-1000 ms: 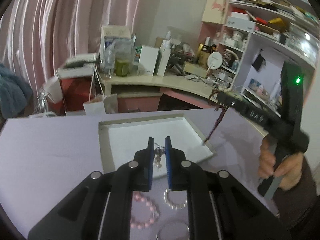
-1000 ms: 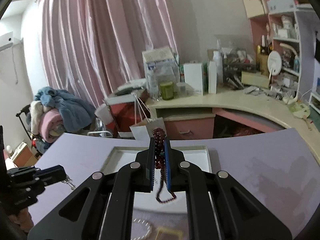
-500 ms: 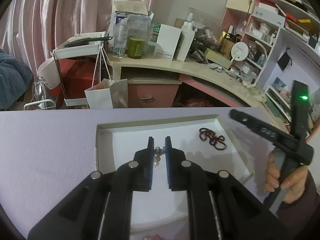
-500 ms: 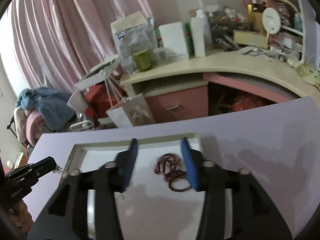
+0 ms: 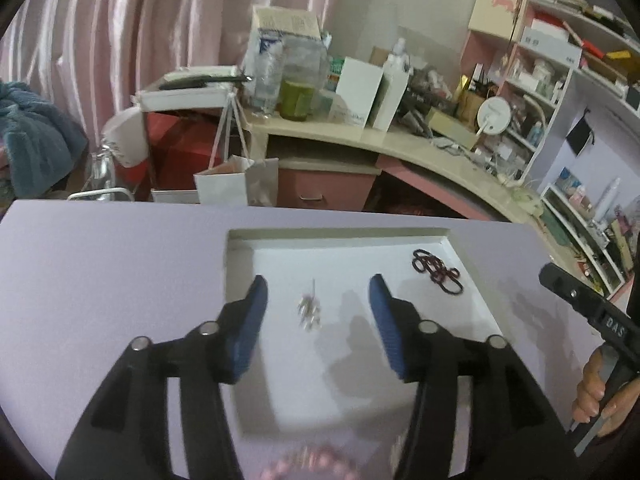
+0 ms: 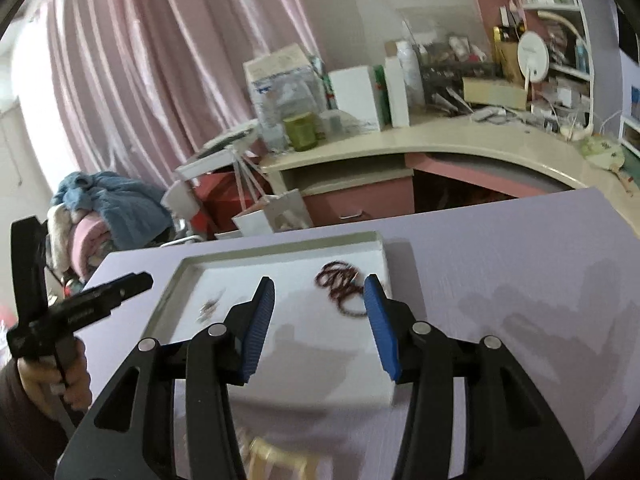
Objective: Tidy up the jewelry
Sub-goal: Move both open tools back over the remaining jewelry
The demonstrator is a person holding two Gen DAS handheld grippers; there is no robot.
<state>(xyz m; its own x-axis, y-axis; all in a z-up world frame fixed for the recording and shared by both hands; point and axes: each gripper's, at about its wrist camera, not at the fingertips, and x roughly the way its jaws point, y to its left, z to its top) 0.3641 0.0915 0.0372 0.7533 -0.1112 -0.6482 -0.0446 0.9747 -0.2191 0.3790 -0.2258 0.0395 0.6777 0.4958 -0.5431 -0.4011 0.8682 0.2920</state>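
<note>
With its blue pads spread wide and nothing between them, your left gripper (image 5: pixel 318 320) hangs over the white tray (image 5: pixel 448 240), where a small silver piece (image 5: pixel 309 312) lies on the floor between the fingers. Your right gripper (image 6: pixel 320 320) is equally wide and empty above the same tray; the dark red bead strand (image 6: pixel 340 284) lies coiled in the tray's far right corner. The tray sits on a lavender table (image 5: pixel 100 264).
</note>
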